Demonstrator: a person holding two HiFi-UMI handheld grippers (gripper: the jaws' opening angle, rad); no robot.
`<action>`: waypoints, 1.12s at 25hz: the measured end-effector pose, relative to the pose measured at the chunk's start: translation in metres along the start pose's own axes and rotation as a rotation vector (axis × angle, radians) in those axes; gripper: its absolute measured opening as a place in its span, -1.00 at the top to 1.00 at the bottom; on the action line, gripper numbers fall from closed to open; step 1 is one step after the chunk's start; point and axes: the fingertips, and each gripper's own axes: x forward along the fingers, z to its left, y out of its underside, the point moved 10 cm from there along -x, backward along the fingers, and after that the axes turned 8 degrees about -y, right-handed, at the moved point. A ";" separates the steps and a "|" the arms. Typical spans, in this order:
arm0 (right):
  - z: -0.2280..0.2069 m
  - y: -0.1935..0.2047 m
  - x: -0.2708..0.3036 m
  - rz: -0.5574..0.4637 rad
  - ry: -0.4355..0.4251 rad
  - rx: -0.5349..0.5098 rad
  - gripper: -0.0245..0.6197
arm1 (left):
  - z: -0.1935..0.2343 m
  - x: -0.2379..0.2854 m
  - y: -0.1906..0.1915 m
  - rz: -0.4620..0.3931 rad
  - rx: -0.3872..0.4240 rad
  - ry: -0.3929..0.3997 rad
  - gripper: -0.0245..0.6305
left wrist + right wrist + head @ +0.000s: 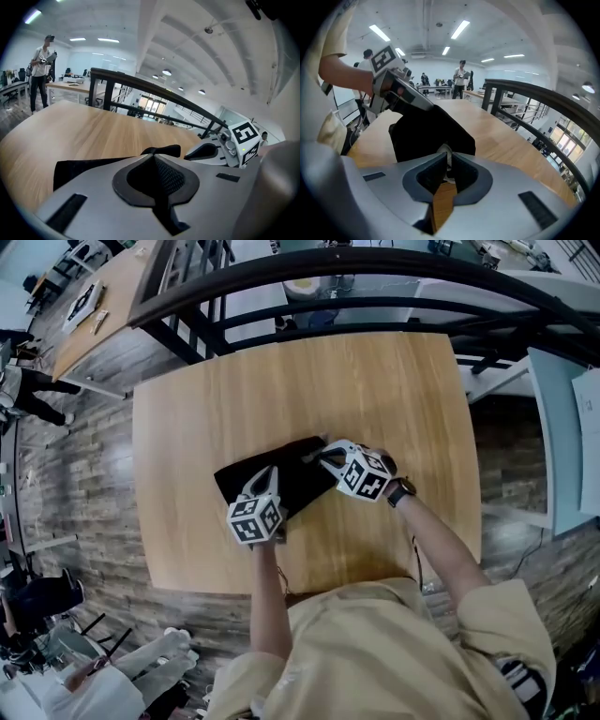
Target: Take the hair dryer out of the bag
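**Sam:** Where is the bag?

**Mia:** The black bag lies flat on the table, close to the middle.

**Sam:** And the hair dryer?

**Mia:** I can't see it in any view. Only the bag's black cloth shows.

**Sam:** What is the left gripper doing?

**Mia:** It points down at the near side of the bag. Its jaws are pressed together, with a fold of the black cloth pinched at the tips. That fold stands up a little from the table.

**Sam:** And the right gripper?

**Mia:** It is at the bag's right end, near the far corner. Its jaws are closed too. They squeeze a pale bit right at the edge of the bag. I can't tell what the bit is.

**Sam:** Do the two grippers touch?

**Mia:** No. They are near each other, with the bag under both.

**Sam:** What else is there?

**Mia:** A dark rail curves past the far side of the table. Far off, a person stands by other desks.
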 end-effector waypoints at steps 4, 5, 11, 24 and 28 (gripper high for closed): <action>-0.013 0.000 0.025 0.091 -0.084 -0.100 0.87 | 0.000 0.005 0.000 0.005 0.002 -0.004 0.88; -0.015 0.000 0.030 0.116 -0.109 -0.129 0.87 | 0.001 0.007 0.000 0.006 0.001 -0.002 0.88; -0.027 0.001 0.055 0.201 -0.268 -0.255 0.39 | 0.007 0.014 0.001 0.017 -0.017 0.018 0.88; -0.040 -0.018 0.094 0.355 -0.441 -0.390 0.30 | 0.015 0.019 0.003 0.025 -0.055 0.036 0.88; -0.032 -0.021 0.103 0.382 -0.494 -0.446 0.35 | 0.017 0.019 0.007 0.025 -0.063 0.030 0.88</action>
